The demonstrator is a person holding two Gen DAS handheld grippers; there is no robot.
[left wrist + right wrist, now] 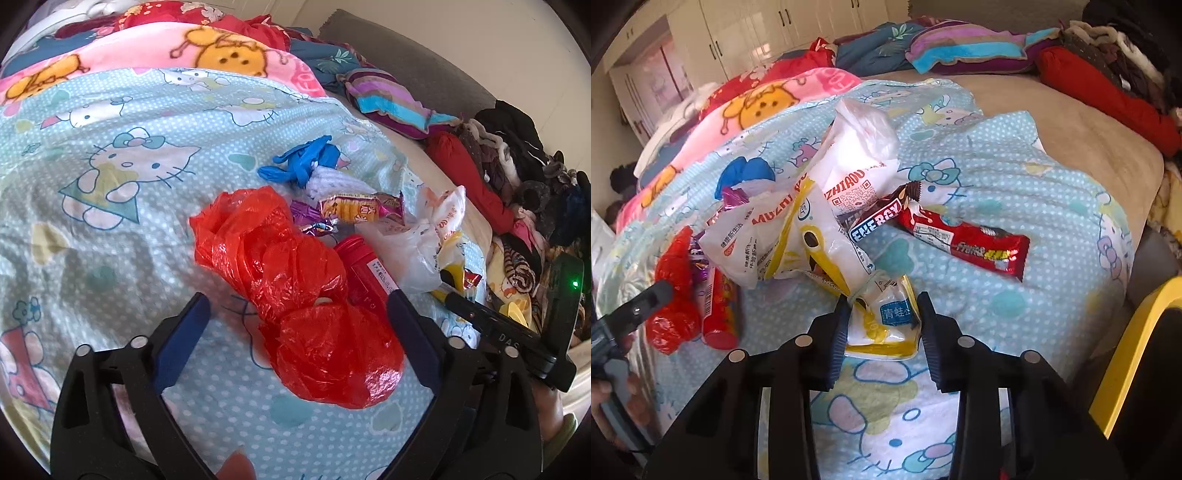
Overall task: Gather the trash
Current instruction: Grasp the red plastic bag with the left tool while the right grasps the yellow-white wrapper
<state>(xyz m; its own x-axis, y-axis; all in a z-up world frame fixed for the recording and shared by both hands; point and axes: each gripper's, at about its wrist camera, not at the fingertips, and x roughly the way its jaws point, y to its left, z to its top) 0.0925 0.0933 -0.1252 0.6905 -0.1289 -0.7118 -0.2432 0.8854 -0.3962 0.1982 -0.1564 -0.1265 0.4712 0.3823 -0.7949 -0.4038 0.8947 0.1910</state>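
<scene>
The left claw gapes wide around a red plastic bag on the bed; a red tube lies just right. The right claw pinches a yellow-edged clear packet, white bags crowding ahead.

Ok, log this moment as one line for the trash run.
left gripper: open around red bag | right gripper: pads at yellow-edged wrapper, grip unclear | surface: bedspread

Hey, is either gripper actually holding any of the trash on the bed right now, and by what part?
Left gripper: open around the red plastic bag, holding nothing. Right gripper: shut on the yellow-edged clear packet, by its near end.
</scene>
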